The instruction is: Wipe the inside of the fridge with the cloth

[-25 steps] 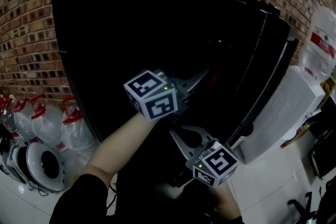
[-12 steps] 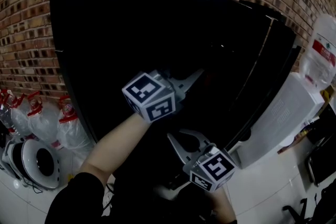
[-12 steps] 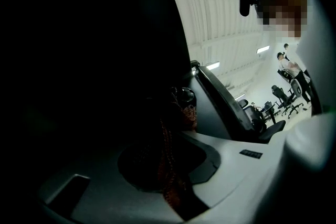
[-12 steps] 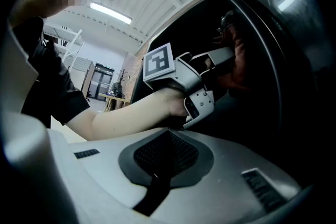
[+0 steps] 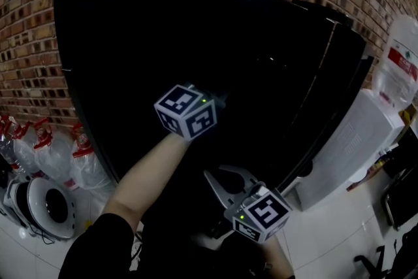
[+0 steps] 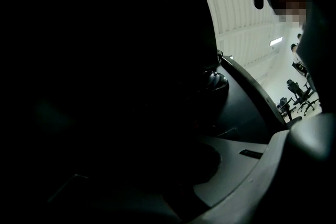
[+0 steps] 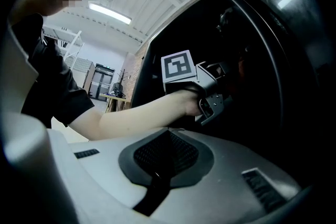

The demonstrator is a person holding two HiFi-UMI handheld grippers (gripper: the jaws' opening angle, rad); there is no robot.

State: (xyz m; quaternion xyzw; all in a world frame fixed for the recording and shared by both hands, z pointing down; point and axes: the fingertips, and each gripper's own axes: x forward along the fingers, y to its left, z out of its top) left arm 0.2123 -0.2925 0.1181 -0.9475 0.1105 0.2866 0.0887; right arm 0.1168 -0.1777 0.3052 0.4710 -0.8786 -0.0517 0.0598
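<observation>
Head view: left gripper (image 5: 212, 102) inside fridge (image 5: 163, 29)

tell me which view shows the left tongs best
Right gripper view: the left tongs show side-on, reaching into the fridge. Head view shows mostly their cube; their own view is nearly black.

The fridge (image 5: 196, 42) is a tall black cabinet standing upright, filling the middle of the head view from the upper left down toward the lower right. Its door (image 5: 343, 75) stands open at the right of the frame, seen almost edge-on with a thin pale line down its rim, and the inside is too dark to show any shelves. The cloth cannot be made out in that darkness.
</observation>
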